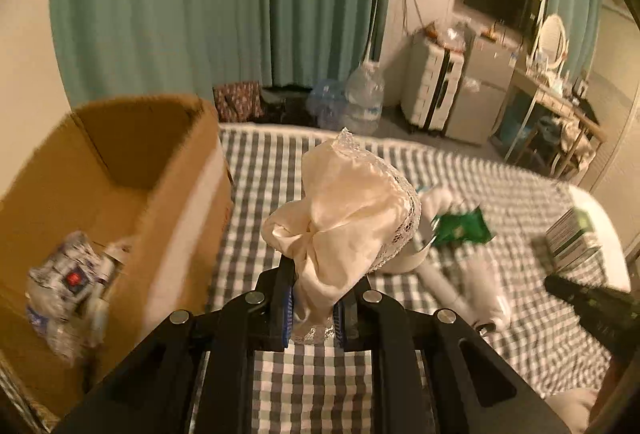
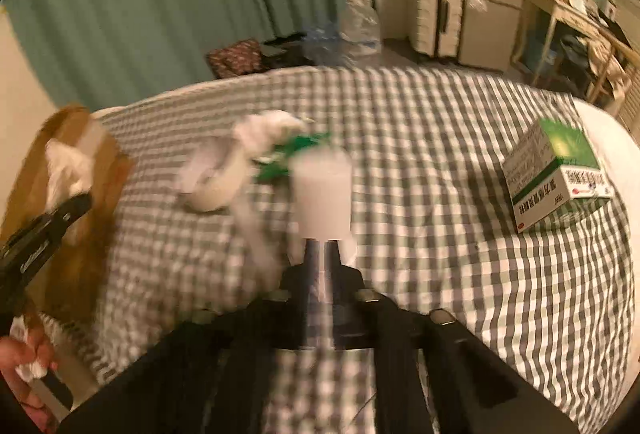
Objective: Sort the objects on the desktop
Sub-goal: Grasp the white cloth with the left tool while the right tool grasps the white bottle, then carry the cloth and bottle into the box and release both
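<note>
Nearest the lens in the left wrist view, the left gripper (image 1: pixel 314 308) is clamped on a cream lace-edged cloth (image 1: pixel 352 210), which stands bunched above the jaws at the centre of the frame, over the checked bedspread (image 1: pixel 520 294). At the left edge an open cardboard box (image 1: pixel 168 170) holds crumpled wrappers (image 1: pixel 66 282). Right of the cloth, a green packet (image 1: pixel 462 228) lies among white items on the bedspread, and a green and white carton (image 1: pixel 572 238) sits at the far right. In the right wrist view, the right gripper (image 2: pixel 322 250) at lower centre is closed on the bottom edge of a blurred white cup-like object (image 2: pixel 322 194), held upright above the fingers. The left gripper (image 2: pixel 64 214) shows at that frame's left edge, the carton (image 2: pixel 560 178) at its right.
</note>
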